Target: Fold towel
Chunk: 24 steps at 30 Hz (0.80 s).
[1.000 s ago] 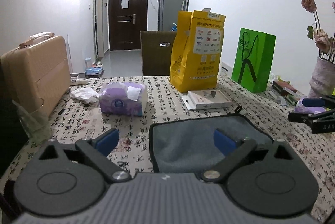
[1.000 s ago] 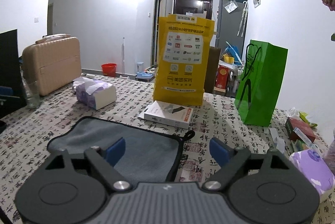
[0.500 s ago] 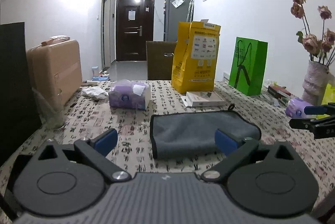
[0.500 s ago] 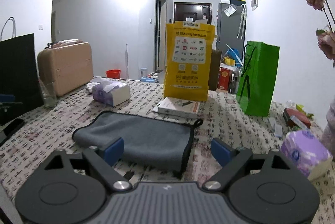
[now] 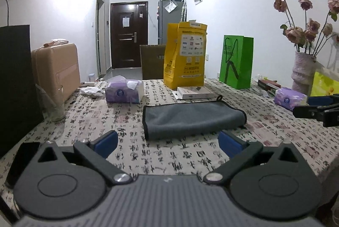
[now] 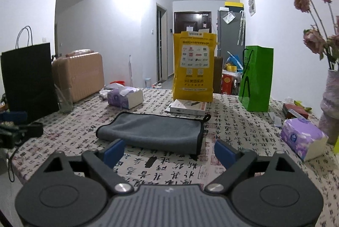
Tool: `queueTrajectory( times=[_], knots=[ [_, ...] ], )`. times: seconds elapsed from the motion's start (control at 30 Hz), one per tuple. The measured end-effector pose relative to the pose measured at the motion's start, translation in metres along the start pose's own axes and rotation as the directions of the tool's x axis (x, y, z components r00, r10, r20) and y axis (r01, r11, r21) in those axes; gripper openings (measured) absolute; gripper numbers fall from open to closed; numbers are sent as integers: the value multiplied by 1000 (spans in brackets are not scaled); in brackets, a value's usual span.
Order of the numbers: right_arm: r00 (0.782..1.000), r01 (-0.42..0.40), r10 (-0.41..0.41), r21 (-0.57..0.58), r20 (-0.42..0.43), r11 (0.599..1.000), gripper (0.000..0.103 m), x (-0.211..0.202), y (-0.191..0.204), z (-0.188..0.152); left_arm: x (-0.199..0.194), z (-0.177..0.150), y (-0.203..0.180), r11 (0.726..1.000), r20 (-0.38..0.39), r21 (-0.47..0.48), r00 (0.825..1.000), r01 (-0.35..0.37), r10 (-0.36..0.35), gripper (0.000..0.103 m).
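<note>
the grey towel lies folded over on the tabletop, a flat oblong with dark edging and a small loop at its far corner. in the right wrist view the same towel sits just ahead of the blue pads, its rounded fold on the left and its edged end on the right.

the left tongs hang above the patterned cloth with the jaws spread wide and nothing between them; the towel's near edge is just beyond the tips, apart from both pads. the right tongs are likewise spread wide and empty, short of the towel and not touching it. the right tongs also show at the right edge of the left wrist view, beside a purple tissue pack.

behind the towel lies a flat white box, and behind that stands a tall yellow bag. a green paper bag stands to the right of it, near the wall. a purple tissue box sits to the left of the towel, well apart from it, with crumpled paper beyond. a black bag and a clear glass stand at the left edge of the tabletop, in front of a tan suitcase. a vase of dried roses stands at the far right. a dark phone lies flat near the left tongs.
</note>
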State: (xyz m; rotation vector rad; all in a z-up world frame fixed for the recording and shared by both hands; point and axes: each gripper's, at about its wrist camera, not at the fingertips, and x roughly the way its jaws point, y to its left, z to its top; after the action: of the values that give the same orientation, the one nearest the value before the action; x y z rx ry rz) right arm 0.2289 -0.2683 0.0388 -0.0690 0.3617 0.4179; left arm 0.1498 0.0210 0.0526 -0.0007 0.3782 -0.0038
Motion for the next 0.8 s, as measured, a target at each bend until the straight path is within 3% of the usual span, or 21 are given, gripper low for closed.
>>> queueTrajectory(
  times=[0.4, 0.63, 0.8],
  knots=[
    [1000, 13, -14, 17, 28, 1000, 97, -54, 28, -35, -47, -29, -8, 1000, 30, 22, 1000, 0, 0, 103],
    [999, 21, -23, 86, 23, 996, 97, -74, 41, -61, -68, -40, -7, 1000, 48, 9, 999, -5, 4, 103],
    [1000, -2, 0, 94, 17, 996, 97, -87, 61, -84, -79, -54, -6, 999, 80, 13, 996, -43, 42, 103]
  ],
)
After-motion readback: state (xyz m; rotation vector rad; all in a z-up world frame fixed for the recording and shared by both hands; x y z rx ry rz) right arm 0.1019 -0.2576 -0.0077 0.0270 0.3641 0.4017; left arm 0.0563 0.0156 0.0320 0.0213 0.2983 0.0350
